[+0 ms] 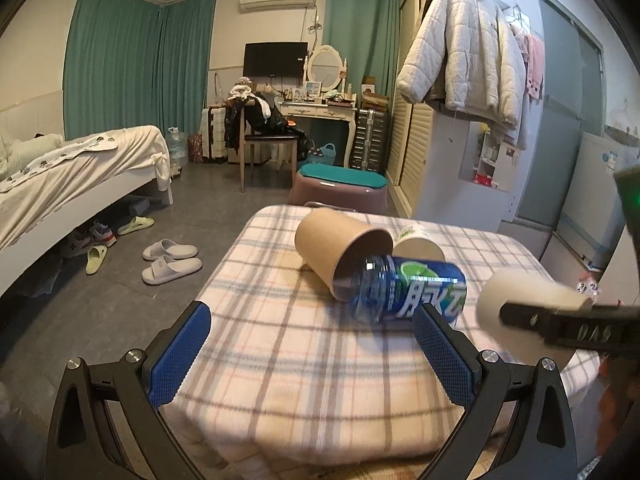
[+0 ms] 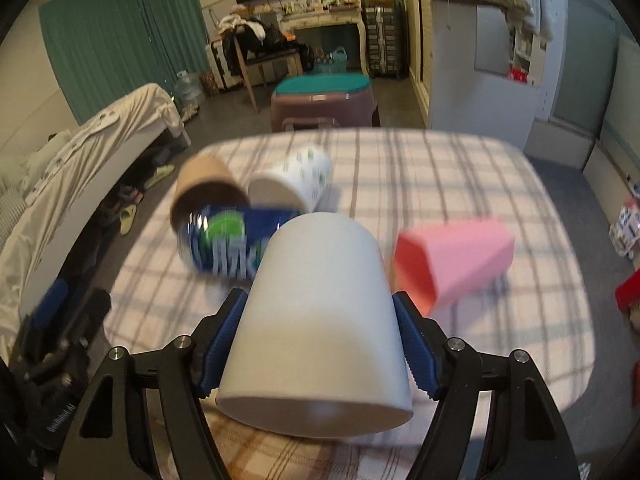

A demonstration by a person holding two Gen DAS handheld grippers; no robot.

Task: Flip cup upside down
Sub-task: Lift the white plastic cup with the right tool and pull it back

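Observation:
My right gripper [image 2: 320, 344] is shut on a plain white paper cup [image 2: 320, 304], held above the plaid-covered table [image 2: 440, 184] with its base pointing away and its open rim toward the camera. The same cup shows blurred at the right of the left wrist view [image 1: 520, 300]. My left gripper [image 1: 312, 344] is open and empty over the table's near left part. A brown paper cup [image 1: 336, 248] lies on its side with a blue bottle [image 1: 404, 292] partly inside its mouth.
A white printed cup [image 1: 420, 242] lies behind the bottle. A pink box [image 2: 456, 264] lies on the table's right side. A pink stool with teal top [image 1: 340, 188], a bed [image 1: 72, 176] and slippers [image 1: 168, 260] are on the floor beyond.

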